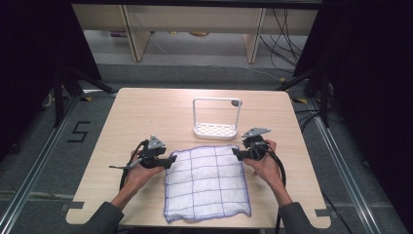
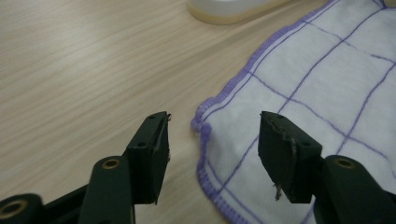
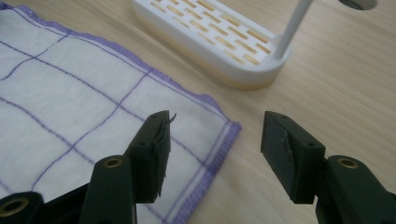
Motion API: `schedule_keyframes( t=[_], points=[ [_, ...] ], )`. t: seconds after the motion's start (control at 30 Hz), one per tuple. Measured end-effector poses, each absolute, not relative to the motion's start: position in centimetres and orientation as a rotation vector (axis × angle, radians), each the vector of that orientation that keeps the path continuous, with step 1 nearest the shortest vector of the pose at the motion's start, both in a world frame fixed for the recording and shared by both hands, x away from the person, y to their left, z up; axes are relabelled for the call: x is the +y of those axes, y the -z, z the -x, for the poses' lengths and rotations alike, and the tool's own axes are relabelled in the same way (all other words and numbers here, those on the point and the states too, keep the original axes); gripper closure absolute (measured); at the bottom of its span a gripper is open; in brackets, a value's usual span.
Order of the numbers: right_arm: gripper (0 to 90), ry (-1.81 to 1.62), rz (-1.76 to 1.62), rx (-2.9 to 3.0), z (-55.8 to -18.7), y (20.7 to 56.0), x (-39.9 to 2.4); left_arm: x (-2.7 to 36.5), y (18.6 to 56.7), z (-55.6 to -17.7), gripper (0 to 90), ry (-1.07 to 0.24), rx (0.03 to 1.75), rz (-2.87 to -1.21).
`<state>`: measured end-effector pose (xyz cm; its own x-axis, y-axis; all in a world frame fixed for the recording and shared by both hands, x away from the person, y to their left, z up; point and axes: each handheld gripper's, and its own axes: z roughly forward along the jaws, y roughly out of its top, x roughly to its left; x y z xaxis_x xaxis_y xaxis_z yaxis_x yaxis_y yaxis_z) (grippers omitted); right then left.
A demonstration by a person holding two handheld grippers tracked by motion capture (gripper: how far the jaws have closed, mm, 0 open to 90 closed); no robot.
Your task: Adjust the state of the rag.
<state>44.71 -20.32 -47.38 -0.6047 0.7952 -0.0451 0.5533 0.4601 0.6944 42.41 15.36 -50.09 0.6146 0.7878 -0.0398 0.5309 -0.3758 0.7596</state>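
Note:
A white cloth point(image 1: 206, 183) with purple grid lines and purple hem lies flat on the wooden table point(image 1: 146, 112), near the front edge. My left gripper point(image 1: 169, 161) is open at the cloth's far left corner point(image 2: 198, 122), which lies between the jaws untouched. My right gripper point(image 1: 236, 153) is open at the far right corner point(image 3: 231, 128), jaws straddling it without pressing. A white rack point(image 1: 216, 118) with a slotted base point(image 3: 210, 32) and a tall frame stands just beyond the cloth.
Bare table lies left and right of the cloth and behind the rack. Black stands point(image 1: 65, 83) and cables point(image 1: 287, 34) sit on the floor beyond the table. The person's forearms point(image 1: 287, 204) come in from the front edge.

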Motion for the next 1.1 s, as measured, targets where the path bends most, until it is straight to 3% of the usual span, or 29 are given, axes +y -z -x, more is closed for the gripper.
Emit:
schedule_keyframes(
  t=[0.43, 0.7, 0.83, 1.03, 1.1],
  points=[
    [43.2, -0.912, -1.190, 2.394, -46.8, 48.7, -18.5, 15.0, 51.1, -43.4, 54.2, -0.403, 1.052, -2.114],
    [45.4, -0.870, -1.225, 2.423, -47.7, 49.8, -18.1, 14.6, 51.5, -43.3, 78.0, -0.394, 1.016, -2.105],
    [46.6, -0.855, -1.219, 2.428, -48.0, 50.0, -18.1, 14.4, 51.6, -43.3, 82.4, -0.412, 1.003, -2.105],
    [56.9, -0.868, -1.234, 2.433, -48.1, 50.1, -18.2, 14.6, 51.5, -43.6, 84.0, -0.413, 0.995, -2.090],
    [65.2, -0.907, -1.281, 2.430, -48.0, 50.1, -18.3, 14.6, 51.6, -43.6, 84.2, -0.416, 0.993, -2.083]
  ],
)
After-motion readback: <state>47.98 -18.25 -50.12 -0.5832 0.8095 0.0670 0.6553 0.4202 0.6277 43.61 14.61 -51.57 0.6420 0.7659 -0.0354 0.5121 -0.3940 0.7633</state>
